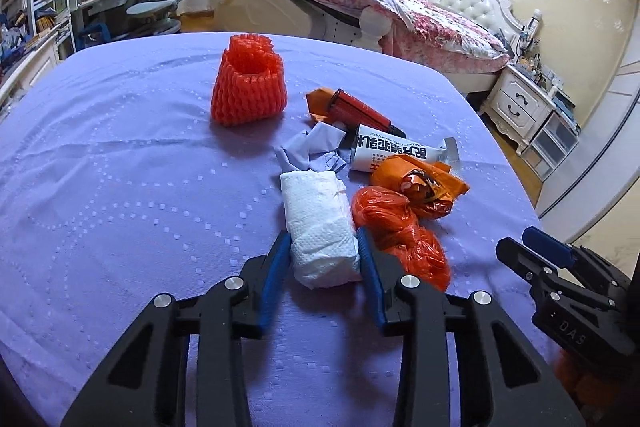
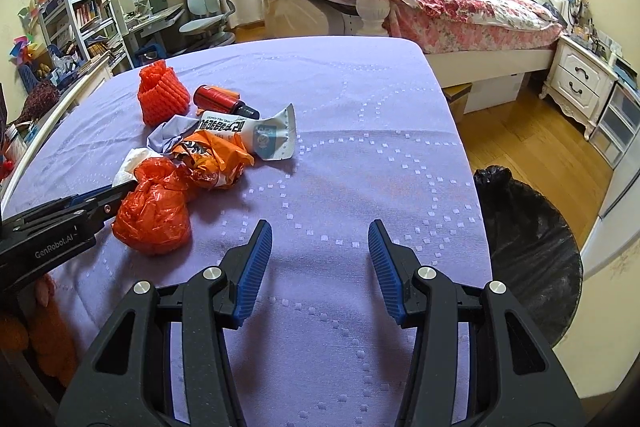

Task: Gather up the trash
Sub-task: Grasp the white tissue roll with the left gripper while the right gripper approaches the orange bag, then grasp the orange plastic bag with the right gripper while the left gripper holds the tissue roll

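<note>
Left gripper (image 1: 324, 251) is closing on a wad of white tissue (image 1: 320, 227) at the near end of the trash pile.

In the lower middle of the left wrist view, both blue pads are pressing the tissue's sides, so the pick-up step looks to be in hand. The right gripper (image 2: 320, 259) is hanging with its jaws partly open and nothing between them, over bare purple tablecloth (image 2: 360, 107). Next, I judge, the tissue is needing a lift and a carry to the black-lined trash bin (image 2: 532, 247) at the right edge of the right wrist view, clearing the knotted orange bag (image 1: 400, 231) touching the right pad. A white sachet (image 2: 248, 131) is showing Korean print I cannot read; the left gripper's body is reading "GenRobot.AI", the right's "DAS".
</note>
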